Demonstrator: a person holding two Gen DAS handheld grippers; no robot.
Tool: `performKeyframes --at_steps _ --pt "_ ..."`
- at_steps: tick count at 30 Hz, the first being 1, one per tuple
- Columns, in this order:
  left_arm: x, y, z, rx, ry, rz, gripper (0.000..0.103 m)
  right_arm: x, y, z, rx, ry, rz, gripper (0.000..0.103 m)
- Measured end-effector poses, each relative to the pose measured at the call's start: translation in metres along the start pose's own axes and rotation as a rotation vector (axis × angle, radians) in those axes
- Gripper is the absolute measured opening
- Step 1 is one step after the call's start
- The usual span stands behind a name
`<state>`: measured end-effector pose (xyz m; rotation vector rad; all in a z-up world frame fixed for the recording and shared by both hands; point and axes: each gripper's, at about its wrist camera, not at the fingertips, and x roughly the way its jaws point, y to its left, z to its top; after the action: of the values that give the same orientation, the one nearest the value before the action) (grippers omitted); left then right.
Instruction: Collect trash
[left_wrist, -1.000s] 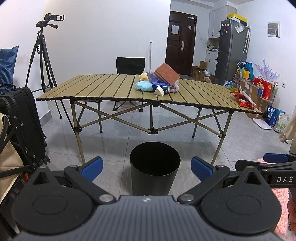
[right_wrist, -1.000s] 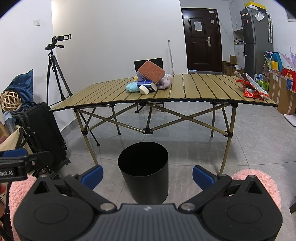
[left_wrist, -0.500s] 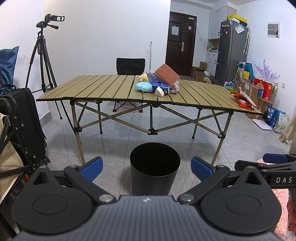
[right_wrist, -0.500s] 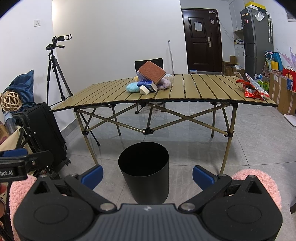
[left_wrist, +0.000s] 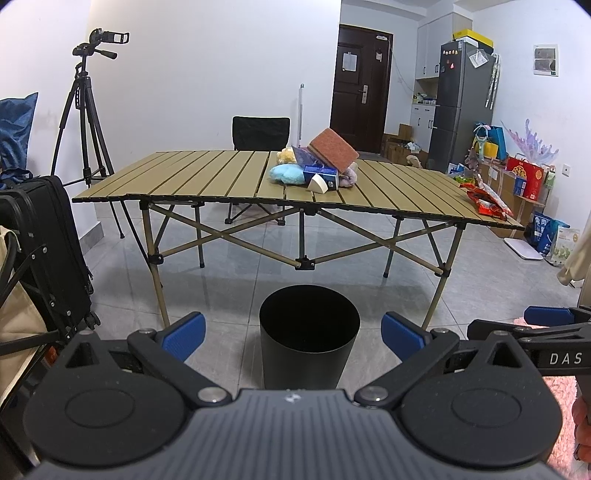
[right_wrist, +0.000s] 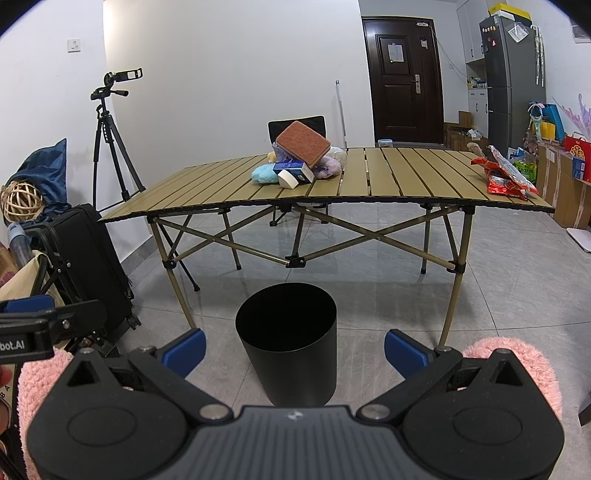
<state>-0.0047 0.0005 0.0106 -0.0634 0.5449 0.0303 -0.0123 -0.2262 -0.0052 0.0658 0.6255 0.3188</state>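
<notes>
Grey floor tiles (left_wrist: 480, 280) ran under a slatted folding table (left_wrist: 207, 177) set before a white wall, and on the tiles just in front of that table stood a black bin (left_wrist: 309, 336), upright with its mouth open. On the table, near its middle, lay a heap of trash: a brown sponge (left_wrist: 332, 150) tilted on top, a blue carton (left_wrist: 322, 177) under it, a white wedge (left_wrist: 318, 183) at the front, and soft blue (left_wrist: 284, 173) and yellow (left_wrist: 285, 156) lumps beside them. At the table's right end, well apart from the heap, lay red wrappers (left_wrist: 485, 197).

Both claws hung low, near the bin and well short of the table. The left claw (left_wrist: 293, 330) was spread wide with nothing between its blue pads (left_wrist: 184, 330), the bin showing in the gap. The right claw (right_wrist: 295, 341) was likewise agape and empty, its pads (right_wrist: 404, 349) either side of the bin. Pink fleece sleeves (right_wrist: 517, 354) showed behind the right claw.

Further out stood a black chair (left_wrist: 260, 133) behind the table, a tripod with a camera (left_wrist: 86, 110) on the left, a black suitcase (left_wrist: 48, 251) nearer, and a dark door (left_wrist: 360, 88) and fridge (left_wrist: 460, 107) on the right
</notes>
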Motion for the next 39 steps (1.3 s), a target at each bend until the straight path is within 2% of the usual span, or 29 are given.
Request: performKeyframes --at_steps 22,31,39 --pt "0.002 -0.001 0.006 0.010 -0.010 0.003 0.103 0.002 0.002 0.001 -0.003 0.000 0.002 0.103" --pt "0.017 -0.002 0.013 0.028 -0.021 0.006 0.103 0.022 0.001 0.010 -0.005 0.013 0.001 0.103" --pt "0.045 -0.004 0.024 0.034 -0.031 0.005 0.103 0.049 -0.005 0.024 0.001 0.024 -0.006 0.103"
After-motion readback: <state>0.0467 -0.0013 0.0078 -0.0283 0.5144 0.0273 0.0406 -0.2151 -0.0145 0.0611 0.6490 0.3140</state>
